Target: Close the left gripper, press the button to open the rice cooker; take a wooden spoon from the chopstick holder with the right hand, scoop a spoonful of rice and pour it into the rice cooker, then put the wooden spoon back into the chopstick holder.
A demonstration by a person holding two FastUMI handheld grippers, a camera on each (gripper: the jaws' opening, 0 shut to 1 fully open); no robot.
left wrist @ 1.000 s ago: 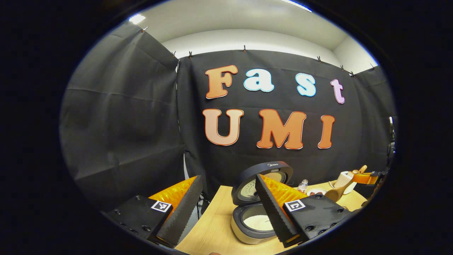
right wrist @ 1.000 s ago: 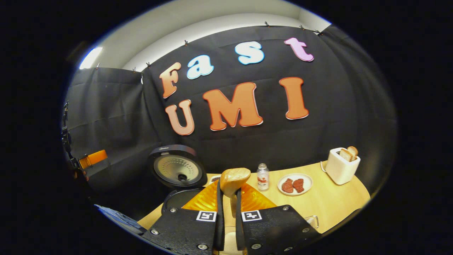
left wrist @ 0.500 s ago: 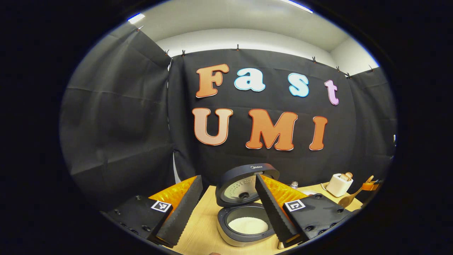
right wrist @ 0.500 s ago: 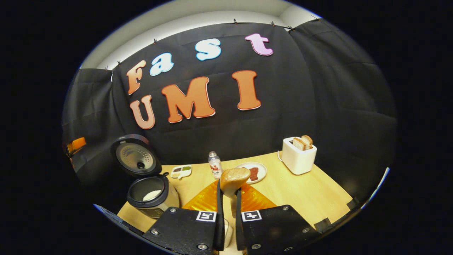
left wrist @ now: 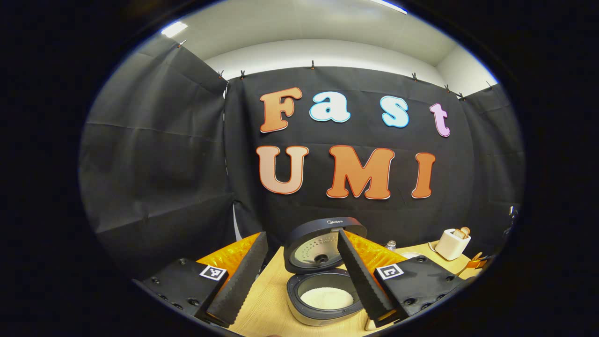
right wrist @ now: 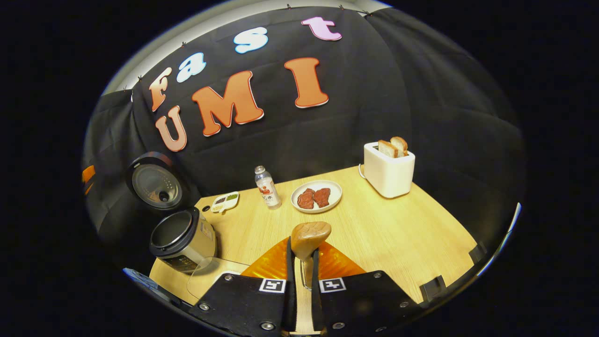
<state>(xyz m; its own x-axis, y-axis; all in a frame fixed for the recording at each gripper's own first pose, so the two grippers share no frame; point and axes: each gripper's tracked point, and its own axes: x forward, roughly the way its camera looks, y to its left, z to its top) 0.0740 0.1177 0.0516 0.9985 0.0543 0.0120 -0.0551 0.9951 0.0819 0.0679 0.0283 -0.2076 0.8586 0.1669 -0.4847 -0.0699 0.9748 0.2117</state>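
Right gripper tipped down — table nearer.

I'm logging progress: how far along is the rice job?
Done: cooker lid is up, rice lies inside. In hand: right tool grips the spoon over the table. Left: return the spoon to its holder.

Wooden table carries rice cooker, bottle, plate, toaster.
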